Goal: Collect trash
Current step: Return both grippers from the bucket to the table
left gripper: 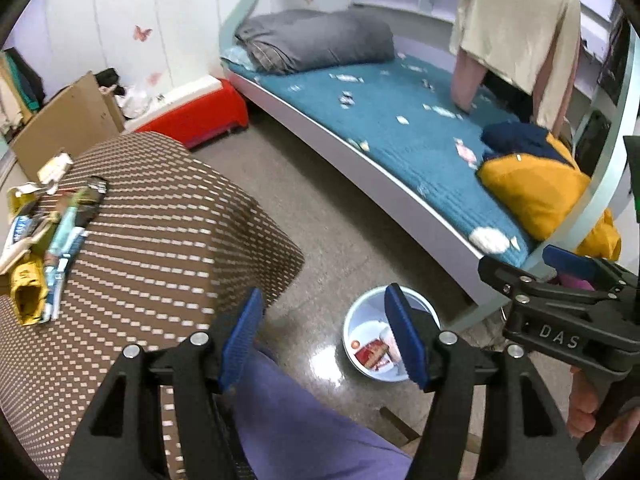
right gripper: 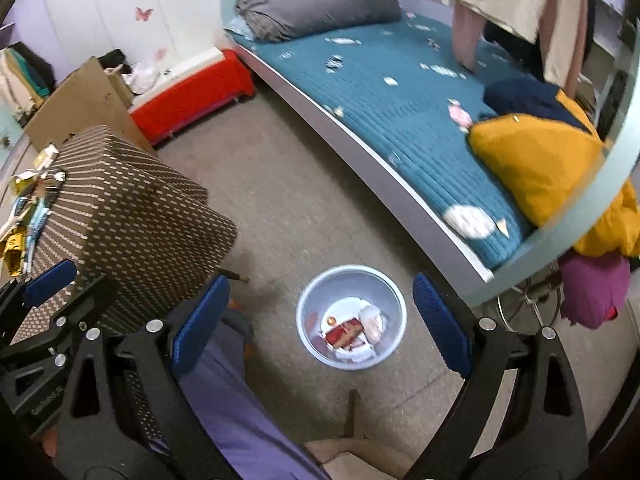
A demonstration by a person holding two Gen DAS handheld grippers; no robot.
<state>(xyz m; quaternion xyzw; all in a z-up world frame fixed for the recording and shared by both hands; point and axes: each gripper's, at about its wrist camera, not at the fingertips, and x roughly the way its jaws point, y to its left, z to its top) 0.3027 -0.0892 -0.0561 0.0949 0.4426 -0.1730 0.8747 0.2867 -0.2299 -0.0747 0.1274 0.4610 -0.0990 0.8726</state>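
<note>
Both tongs tilt steeply down over the floor, side by side. The left tongs (left gripper: pixel 324 344) stand apart, nothing between them; the right tongs (right gripper: pixel 322 326) gape wider, also empty. Below them on the floor, the bin (right gripper: pixel 351 280) holds wrappers (right gripper: pixel 347 334). More trash (left gripper: pixel 44 232) lies at the bench's (left gripper: pixel 160 216) far left edge.

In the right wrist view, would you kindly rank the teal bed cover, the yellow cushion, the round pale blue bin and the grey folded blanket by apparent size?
1. Teal bed cover
2. Yellow cushion
3. Grey folded blanket, close to the cushion and farther away, so unsure
4. Round pale blue bin
</note>
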